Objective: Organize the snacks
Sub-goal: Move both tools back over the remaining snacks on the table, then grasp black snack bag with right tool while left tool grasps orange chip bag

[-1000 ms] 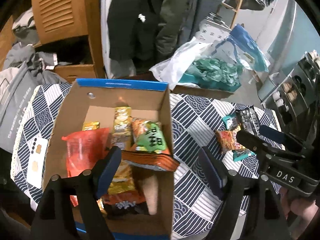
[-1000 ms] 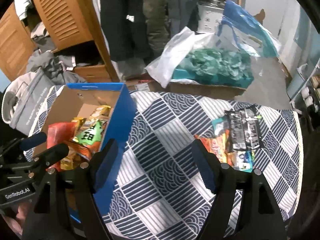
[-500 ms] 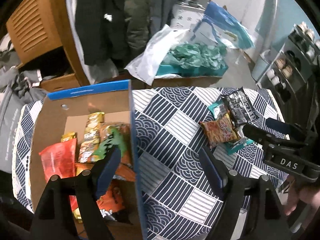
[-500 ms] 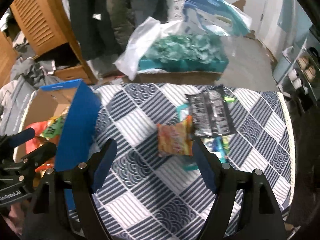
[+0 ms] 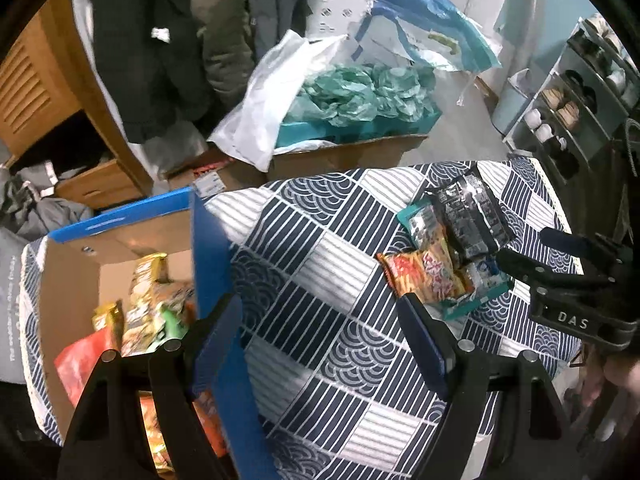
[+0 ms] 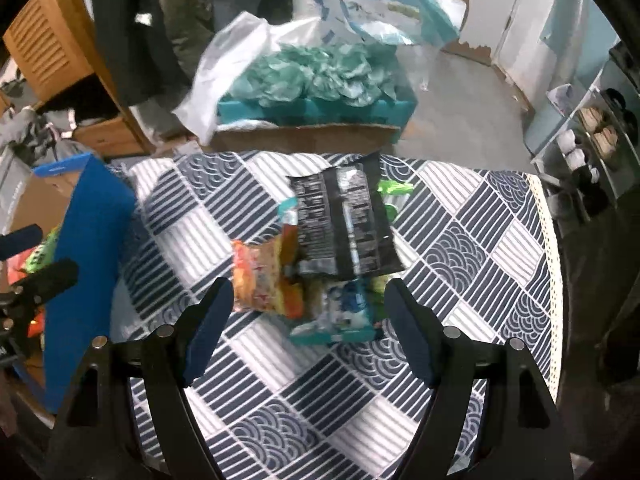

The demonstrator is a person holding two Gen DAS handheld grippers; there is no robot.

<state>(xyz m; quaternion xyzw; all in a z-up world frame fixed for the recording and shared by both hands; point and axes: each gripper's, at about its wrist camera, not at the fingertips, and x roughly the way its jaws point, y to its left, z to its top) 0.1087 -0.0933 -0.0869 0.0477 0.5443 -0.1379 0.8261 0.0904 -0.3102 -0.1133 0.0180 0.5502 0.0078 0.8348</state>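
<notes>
The table (image 6: pixel 460 240) under my hands wears a navy-and-white patchwork cloth of stripes and wave patterns, in a cluttered room with coats hanging behind it. Nearest me, my right gripper (image 6: pixel 308 320) hangs just above the cloth with its jaws spread wide and nothing between them, aimed squarely at the little heap of snacks just ahead of its tips. My left gripper (image 5: pixel 320 332) is likewise spread and empty, with one finger over the blue wall of the cardboard box (image 5: pixel 208 240) and the other over the cloth. The heap lies on the right part of the table, well apart from the box: a teal packet (image 6: pixel 340 316) sits closest, an orange packet (image 6: pixel 260 276) beside it to the left, and a long black packet (image 6: pixel 344 220) lies across the top of both, with something green (image 6: pixel 394 188) poking out at its far edge. I judge all of these light, thin and crinkly, their film slippery and their contents likely brittle, so I would pinch gently at a sealed edge or a flat corner rather than squeeze the puffed middle. Since the black one overlaps the rest, lifting a lower packet could drag the others along. The box already holds several packets, among them a red bag (image 5: pixel 86 364). Farther off, past the table's edge, a carton of crumpled green paper (image 6: pixel 316 76) sits on the floor, and a shelf of shoes (image 6: pixel 592 136) stands to the right.
</notes>
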